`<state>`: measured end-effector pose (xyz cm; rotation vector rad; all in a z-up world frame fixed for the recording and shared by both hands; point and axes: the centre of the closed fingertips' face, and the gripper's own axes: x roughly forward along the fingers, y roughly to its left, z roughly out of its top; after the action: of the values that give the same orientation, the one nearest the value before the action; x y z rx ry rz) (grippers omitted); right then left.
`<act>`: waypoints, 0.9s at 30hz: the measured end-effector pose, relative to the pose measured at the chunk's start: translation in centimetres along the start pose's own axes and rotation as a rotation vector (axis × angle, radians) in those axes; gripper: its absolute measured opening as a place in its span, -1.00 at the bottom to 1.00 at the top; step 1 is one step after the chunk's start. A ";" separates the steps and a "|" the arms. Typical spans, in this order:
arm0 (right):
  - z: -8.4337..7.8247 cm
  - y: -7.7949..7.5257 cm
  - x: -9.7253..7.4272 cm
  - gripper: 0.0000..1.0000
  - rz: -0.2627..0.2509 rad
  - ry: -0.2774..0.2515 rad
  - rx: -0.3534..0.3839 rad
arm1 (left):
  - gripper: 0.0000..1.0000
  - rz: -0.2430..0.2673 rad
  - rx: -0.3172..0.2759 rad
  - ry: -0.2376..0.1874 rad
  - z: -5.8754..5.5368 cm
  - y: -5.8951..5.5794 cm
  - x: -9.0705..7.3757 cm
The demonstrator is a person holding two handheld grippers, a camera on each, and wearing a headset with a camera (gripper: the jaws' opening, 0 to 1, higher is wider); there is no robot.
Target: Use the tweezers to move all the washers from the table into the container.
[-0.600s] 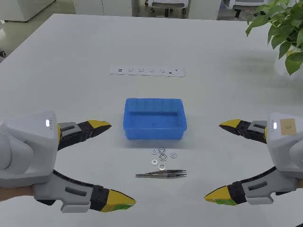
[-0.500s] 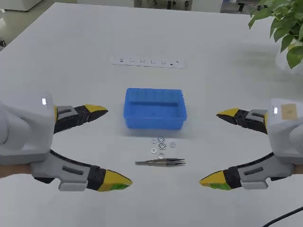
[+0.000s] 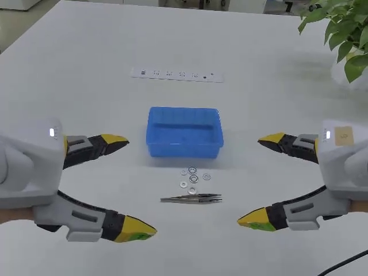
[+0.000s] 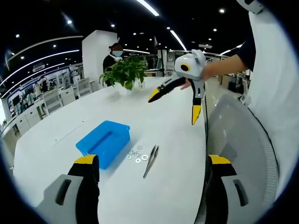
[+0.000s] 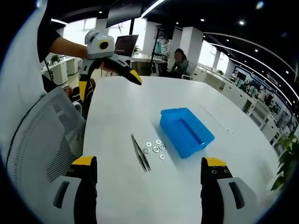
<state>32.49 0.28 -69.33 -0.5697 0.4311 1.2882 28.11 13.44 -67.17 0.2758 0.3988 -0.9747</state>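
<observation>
Several small metal washers [image 3: 193,178] lie in a cluster on the white table, just in front of a blue container [image 3: 184,131]. Steel tweezers [image 3: 191,198] rest flat below the washers. My left gripper [image 3: 133,187] hovers wide open at the table's left, and my right gripper [image 3: 259,180] hovers wide open at the right; both are apart from the tweezers with nothing between their jaws. The left gripper view shows the container [image 4: 103,141], washers [image 4: 136,154] and tweezers [image 4: 150,160]. In the right gripper view the container [image 5: 186,130], washers [image 5: 155,147] and tweezers [image 5: 139,152] lie ahead.
A white power strip [image 3: 176,75] lies flat beyond the container. A leafy potted plant [image 3: 340,34] stands at the far right corner. A mesh office chair [image 5: 35,140] sits at the table's near edge. People stand in the background of both gripper views.
The head camera has shifted, so the whole scene sits a little differently in the picture. Both grippers stay wide open; the washers, tweezers and container lie where they were.
</observation>
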 end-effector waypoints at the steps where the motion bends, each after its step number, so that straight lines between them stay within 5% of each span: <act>1: 0.0 0.0 0.0 0.85 0.001 0.001 0.001 | 0.99 -0.001 0.002 0.000 0.0 0.0 0.0; 27: -0.7 0.3 0.3 0.83 0.003 0.006 0.024 | 0.99 0.040 0.040 -0.004 0.6 1.3 -0.2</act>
<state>32.25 0.11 -70.16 -0.5530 0.4525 1.2823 29.22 14.09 -66.47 0.3169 0.3687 -0.9442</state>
